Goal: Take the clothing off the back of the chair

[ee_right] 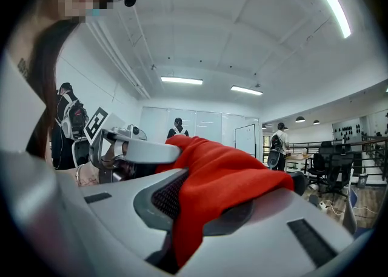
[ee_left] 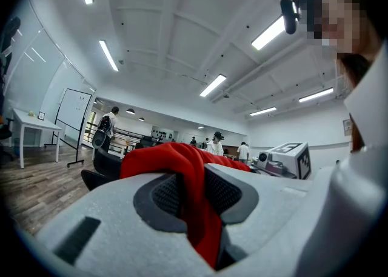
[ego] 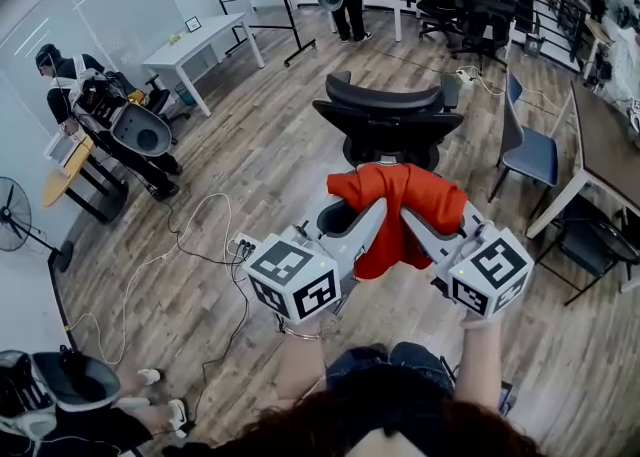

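A bunched red fabric garment [ego: 400, 190] hangs between the two grippers, near the black swivel office chair [ego: 388, 117] and apparently clear of its backrest. The fingers of the left gripper [ego: 372, 215] and the right gripper [ego: 418, 225] are clamped on the cloth. The removal looks done, with only putting the garment down left.

My left gripper [ego: 375, 211] and right gripper [ego: 416, 217] both grip the red garment [ego: 400, 188], bunched between them. Black office chair [ego: 388, 117] stands just beyond. Wood floor [ego: 250, 170] below.
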